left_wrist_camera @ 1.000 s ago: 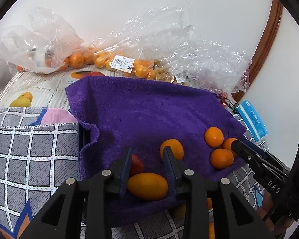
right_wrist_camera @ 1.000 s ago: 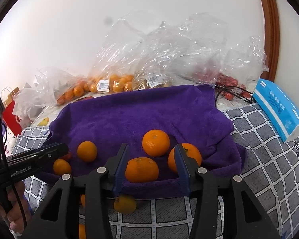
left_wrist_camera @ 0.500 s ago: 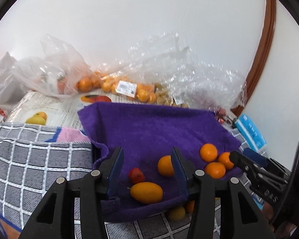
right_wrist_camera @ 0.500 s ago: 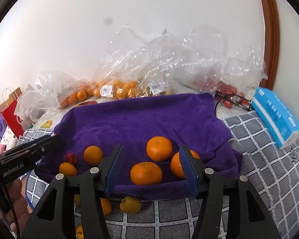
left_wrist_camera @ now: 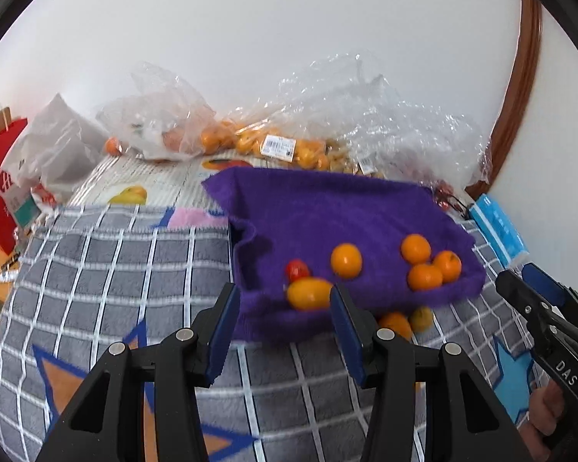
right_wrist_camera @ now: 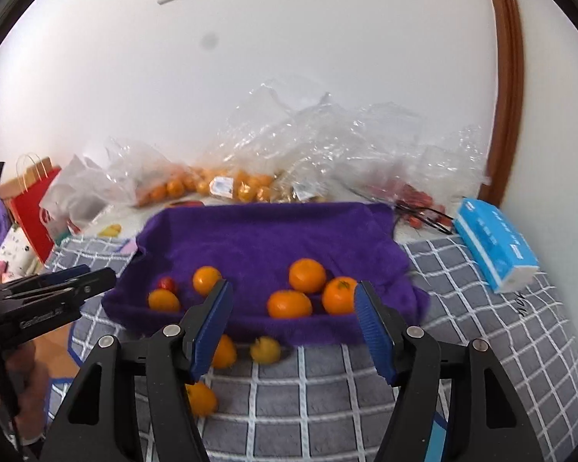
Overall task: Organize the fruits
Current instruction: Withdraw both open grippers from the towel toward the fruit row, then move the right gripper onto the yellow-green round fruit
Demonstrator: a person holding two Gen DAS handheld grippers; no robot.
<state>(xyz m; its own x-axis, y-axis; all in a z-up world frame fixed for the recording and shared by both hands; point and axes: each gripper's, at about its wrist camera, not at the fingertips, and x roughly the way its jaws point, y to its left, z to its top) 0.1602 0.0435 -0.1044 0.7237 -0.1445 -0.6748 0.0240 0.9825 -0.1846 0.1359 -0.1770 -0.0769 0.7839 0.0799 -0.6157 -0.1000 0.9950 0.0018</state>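
A purple towel [left_wrist_camera: 327, 223] lies on a grey checked blanket. On it rest an oval orange fruit [left_wrist_camera: 308, 293], a small red fruit [left_wrist_camera: 296, 269], a lone orange [left_wrist_camera: 346, 260] and three tangerines [left_wrist_camera: 424, 265]. My left gripper [left_wrist_camera: 282, 300] hangs open, back from the towel's near edge, with nothing pressed between its pads. My right gripper [right_wrist_camera: 293, 292] is opening and grips nothing; the nearest tangerine [right_wrist_camera: 289, 303] sits on the towel [right_wrist_camera: 269, 238] beyond its tips. Three loose fruits [right_wrist_camera: 265, 350] lie on the blanket in front of the towel.
Clear plastic bags of oranges [left_wrist_camera: 273, 146] are piled against the wall behind the towel. A blue tissue pack [right_wrist_camera: 495, 246] lies at the right, and a red paper bag [left_wrist_camera: 0, 192] stands far left. Each gripper shows at the edge of the other's view [left_wrist_camera: 520, 281].
Both grippers let go of their fruit, the left the oval fruit, the right a tangerine. Both drew back and upward from the towel with their jaws wider apart.
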